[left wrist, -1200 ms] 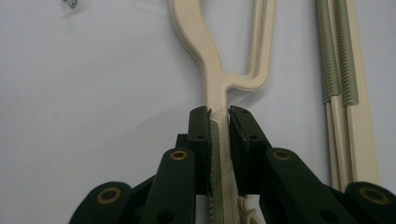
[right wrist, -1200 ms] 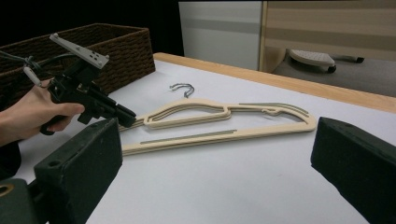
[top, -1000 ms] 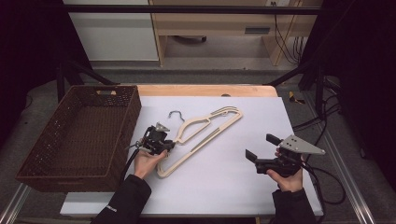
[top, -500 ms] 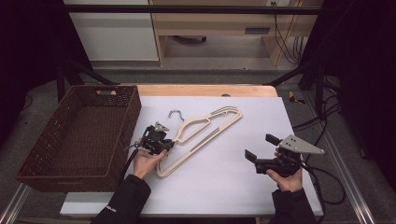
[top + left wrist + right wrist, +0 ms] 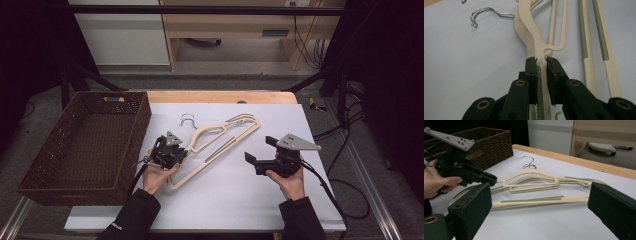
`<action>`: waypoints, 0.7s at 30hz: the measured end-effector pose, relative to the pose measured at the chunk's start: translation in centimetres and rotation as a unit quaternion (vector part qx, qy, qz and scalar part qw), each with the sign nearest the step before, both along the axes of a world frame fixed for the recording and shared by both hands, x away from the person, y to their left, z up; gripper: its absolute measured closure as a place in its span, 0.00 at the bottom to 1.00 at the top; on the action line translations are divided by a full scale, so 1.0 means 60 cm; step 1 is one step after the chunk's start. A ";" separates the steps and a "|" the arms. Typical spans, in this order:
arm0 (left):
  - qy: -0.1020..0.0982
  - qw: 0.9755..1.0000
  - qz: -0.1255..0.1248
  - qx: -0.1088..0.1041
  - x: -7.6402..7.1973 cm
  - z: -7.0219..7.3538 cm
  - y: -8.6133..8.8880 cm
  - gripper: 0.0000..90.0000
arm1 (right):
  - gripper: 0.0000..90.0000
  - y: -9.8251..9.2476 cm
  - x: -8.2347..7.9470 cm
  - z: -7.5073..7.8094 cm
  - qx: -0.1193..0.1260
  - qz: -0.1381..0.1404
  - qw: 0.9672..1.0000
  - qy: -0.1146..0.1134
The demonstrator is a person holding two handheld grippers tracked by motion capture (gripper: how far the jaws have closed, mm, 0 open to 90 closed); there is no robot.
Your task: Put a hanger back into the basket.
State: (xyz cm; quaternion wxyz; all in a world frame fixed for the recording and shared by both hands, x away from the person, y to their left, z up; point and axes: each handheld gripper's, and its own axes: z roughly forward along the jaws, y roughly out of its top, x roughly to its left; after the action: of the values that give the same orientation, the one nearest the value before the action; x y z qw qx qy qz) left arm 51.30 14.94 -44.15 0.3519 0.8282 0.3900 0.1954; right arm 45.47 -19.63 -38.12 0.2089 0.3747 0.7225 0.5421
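Wicker basket [image 5: 82,145] at left sits empty; your left gripper [image 5: 172,152] is clamped on the cream hangers [image 5: 220,140] lying mid-table, not yet lifted; your right gripper [image 5: 262,152], jaws wide apart, holds nothing; transfer remains

Black sleeves [image 5: 131,216] are being worn on both forearms. Each black hand-held gripper, left [image 5: 176,155] and right [image 5: 260,152], is being topped by a grey three-cornered plate with screws; brass rivets are showing, and black cables are trailing.
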 end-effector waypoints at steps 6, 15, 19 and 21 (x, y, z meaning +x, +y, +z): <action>-0.015 1.000 -0.006 0.005 -0.013 0.010 -0.001 0.89 | 0.09 0.047 0.042 -0.006 0.001 0.008 1.000 0.011; -0.022 1.000 -0.009 -0.004 -0.022 0.017 -0.005 0.89 | 0.15 0.107 0.102 -0.007 -0.007 0.012 1.000 0.024; -0.025 1.000 -0.008 -0.010 -0.025 0.021 -0.005 0.89 | 0.17 0.131 0.129 -0.009 -0.016 0.011 0.999 0.031; -0.024 1.000 -0.008 -0.011 -0.026 0.021 -0.005 0.89 | 0.18 0.141 0.141 -0.012 -0.020 0.009 0.999 0.033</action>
State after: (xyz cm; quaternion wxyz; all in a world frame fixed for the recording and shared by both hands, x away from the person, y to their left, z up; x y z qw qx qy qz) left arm 49.76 14.65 -42.88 0.3718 0.8223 0.3769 0.2085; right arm 53.96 -11.15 -38.81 0.1877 0.3816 0.7428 0.5172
